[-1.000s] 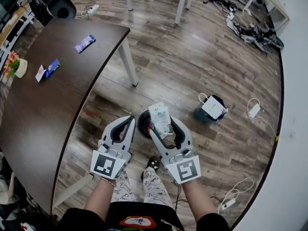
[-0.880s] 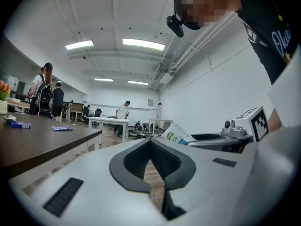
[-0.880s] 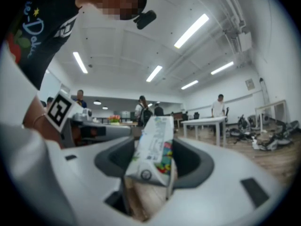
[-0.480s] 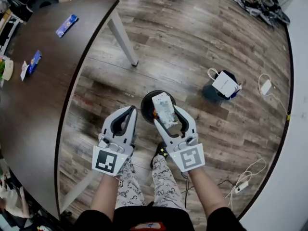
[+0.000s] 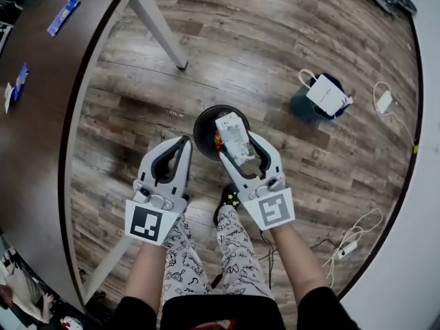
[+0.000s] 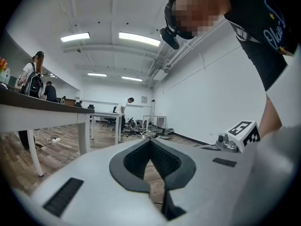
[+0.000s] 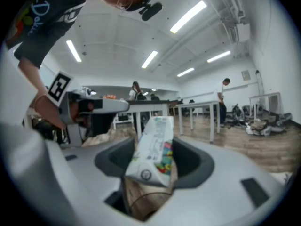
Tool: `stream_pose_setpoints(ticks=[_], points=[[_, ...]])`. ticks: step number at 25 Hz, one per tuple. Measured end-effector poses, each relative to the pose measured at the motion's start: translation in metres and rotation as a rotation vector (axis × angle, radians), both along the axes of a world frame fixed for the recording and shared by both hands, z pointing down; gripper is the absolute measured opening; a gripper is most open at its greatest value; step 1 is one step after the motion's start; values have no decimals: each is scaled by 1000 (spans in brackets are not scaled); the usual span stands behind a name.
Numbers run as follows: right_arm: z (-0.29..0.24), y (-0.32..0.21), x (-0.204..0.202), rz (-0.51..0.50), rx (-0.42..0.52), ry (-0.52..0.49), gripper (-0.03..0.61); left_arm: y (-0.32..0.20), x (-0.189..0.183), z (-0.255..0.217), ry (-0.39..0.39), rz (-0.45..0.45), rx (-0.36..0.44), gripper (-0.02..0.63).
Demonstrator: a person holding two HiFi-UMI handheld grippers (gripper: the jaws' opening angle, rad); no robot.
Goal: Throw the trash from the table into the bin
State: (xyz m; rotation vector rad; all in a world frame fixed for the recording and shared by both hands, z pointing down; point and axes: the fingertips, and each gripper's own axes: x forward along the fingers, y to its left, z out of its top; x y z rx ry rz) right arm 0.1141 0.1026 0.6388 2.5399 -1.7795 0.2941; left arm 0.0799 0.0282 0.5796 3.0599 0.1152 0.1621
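- Wood-plank flooring (image 5: 275,67) fills most of the head view, with a dark brown table (image 5: 41,129) curving down the left side.
- Nearest the camera are the person's legs in patterned trousers (image 5: 237,253), with both forearms reaching forward.
- Just ahead, the left gripper (image 5: 183,143) has its jaws pressed together with nothing between them. The left gripper view shows the dark pads meeting at the tips (image 6: 150,142).
- Beside it, the right gripper (image 5: 238,146) has its jaws spread wide and pinching a white printed carton (image 5: 232,136). The carton stands tilted between the pads in the right gripper view (image 7: 153,149). Something brown and crumpled sits under it, but what it is cannot be told.
- A round black bin (image 5: 201,133) stands on the floor in front of the feet. In the head view the carton shows over its dark mouth.
- Farther right, a white handled bag (image 5: 326,93) sits on a dark blue container, well apart from the bin. A white adapter (image 5: 383,102) and its cable lie near it.
- On the far part of the table lies a blue wrapper (image 5: 63,16). A second blue wrapper (image 5: 20,81) lies close to the left edge of the head view.
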Motion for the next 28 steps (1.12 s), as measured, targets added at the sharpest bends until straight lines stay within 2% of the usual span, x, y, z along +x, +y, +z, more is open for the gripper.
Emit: stream_pose_setpoints(ticks=[5, 7, 9, 12, 16, 24, 28], points=[[27, 3, -3, -19, -31, -29, 258, -5, 4, 26, -28, -35, -50, 6], [42, 3, -2, -34, -50, -44, 258, -9, 7, 29, -4, -39, -62, 6], [58, 2, 0, -51, -70, -48, 258, -10, 8, 36, -5, -27, -42, 6], [77, -1, 3, -65, -92, -45, 258, -4, 6, 55, -53, 10, 3, 6], [101, -4, 5, -59, -96, -73, 258, -11, 4, 70, -54, -14, -46, 7], [141, -8, 4, -74, -174, -115, 259, -27, 0, 75, -47, -73, -70, 6], [151, -12, 4, -83, -202, -137, 258, -30, -2, 76, -58, -88, -55, 6]])
